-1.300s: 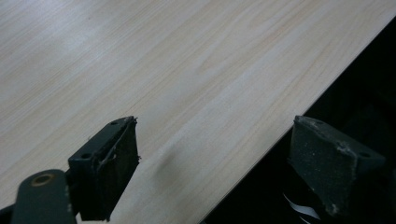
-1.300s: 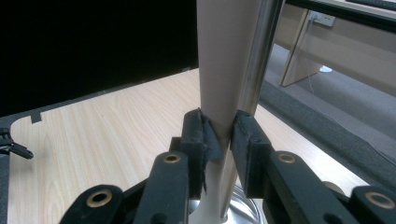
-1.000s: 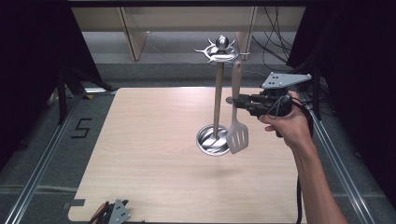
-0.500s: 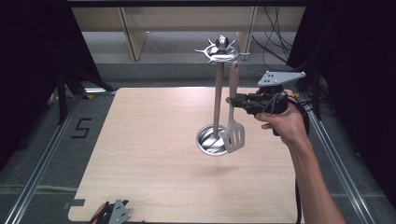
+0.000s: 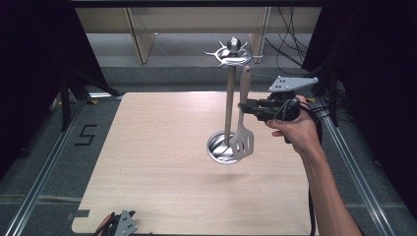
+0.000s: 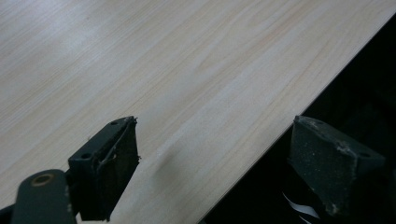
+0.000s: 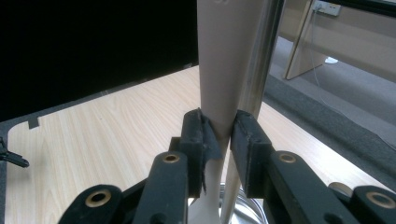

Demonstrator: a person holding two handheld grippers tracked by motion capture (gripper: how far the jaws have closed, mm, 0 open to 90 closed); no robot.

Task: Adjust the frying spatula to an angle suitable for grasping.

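- Nearest, the left gripper (image 6: 210, 163) lay at the near edge of the pale wooden desk (image 5: 162, 162), its fingers apart and empty.
- Farther in, the right gripper (image 7: 219, 135) had its fingers closed on the beige-handled slotted spatula (image 5: 243, 132), which hung upright just beside the steel rack post (image 5: 229, 105), its hanging end near the hooked crown (image 5: 232, 53).
- The round steel base dish (image 5: 220, 147) looked empty.

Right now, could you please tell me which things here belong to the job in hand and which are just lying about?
In use:
- right hand-held gripper, shut on the spatula
- utensil stand

Idle:
- left hand-held gripper, open at the table edge
- cables behind
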